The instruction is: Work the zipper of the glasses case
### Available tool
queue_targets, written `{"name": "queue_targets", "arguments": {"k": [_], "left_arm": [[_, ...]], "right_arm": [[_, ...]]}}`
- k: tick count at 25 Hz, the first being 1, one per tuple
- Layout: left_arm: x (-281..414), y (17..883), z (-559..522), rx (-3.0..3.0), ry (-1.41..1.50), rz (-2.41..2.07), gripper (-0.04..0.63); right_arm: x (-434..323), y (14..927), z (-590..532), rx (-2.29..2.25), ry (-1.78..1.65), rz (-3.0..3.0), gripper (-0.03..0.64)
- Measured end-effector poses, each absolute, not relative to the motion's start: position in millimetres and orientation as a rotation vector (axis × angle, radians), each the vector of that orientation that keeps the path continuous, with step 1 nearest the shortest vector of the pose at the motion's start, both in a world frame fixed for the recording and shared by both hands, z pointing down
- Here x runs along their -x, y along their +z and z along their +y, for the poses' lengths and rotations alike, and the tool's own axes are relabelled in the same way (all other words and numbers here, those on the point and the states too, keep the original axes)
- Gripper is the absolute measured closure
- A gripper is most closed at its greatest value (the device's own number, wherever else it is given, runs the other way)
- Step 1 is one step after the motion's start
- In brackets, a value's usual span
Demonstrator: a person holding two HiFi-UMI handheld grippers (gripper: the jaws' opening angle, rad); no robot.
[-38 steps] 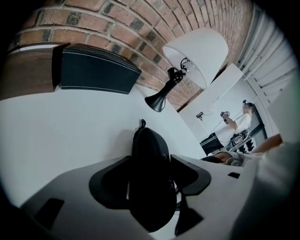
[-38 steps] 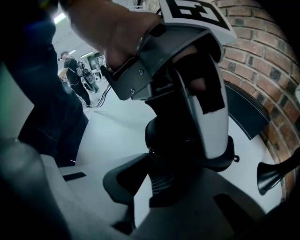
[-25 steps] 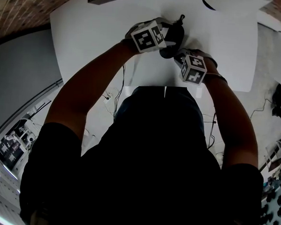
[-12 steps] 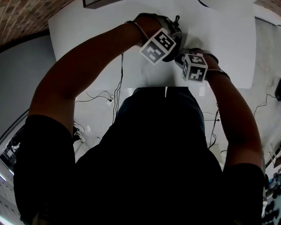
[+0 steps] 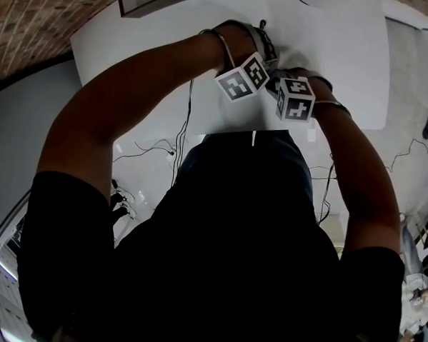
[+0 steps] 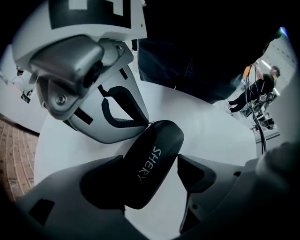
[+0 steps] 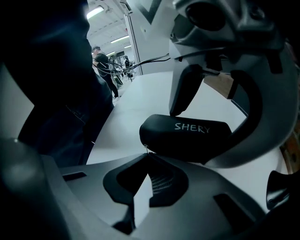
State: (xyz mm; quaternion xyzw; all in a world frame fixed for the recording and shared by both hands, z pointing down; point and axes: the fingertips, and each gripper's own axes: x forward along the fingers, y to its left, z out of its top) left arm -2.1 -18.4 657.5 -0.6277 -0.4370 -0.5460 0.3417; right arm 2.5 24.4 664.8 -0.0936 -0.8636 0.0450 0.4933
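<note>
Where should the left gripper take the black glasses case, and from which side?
Probably across its narrow width at the middle, by the lettering, from straight above. The glasses case lies flat on the table, between the left gripper's open jaws, which have just been opening. The right gripper is shut at one end, so stay clear there.

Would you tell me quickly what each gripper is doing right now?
Left gripper: open; jaws have just been opening, glasses case between them.
Right gripper: shut at the case's end; whether it holds anything is unclear.
</note>
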Motion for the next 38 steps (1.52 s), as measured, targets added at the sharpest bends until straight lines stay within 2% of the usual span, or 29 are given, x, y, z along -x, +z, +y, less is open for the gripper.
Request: {"name": "queue_targets", "arguments": {"k": [6, 17, 38], "left_arm": [[9, 653, -22, 1.844, -1.548, -1.074, 0.218], [15, 656, -34, 2.108, -1.699, -0.909, 0.224], [27, 659, -37, 2.457, -1.968, -0.339, 0.225]], "right_arm": [[-10, 687, 16, 0.125, 0.097, -2.103, 0.617], [-9, 671, 26, 0.113, 0.176, -2.095, 0.617], [9, 683, 45, -0.209, 0.438, -2.111, 0.615]]}}
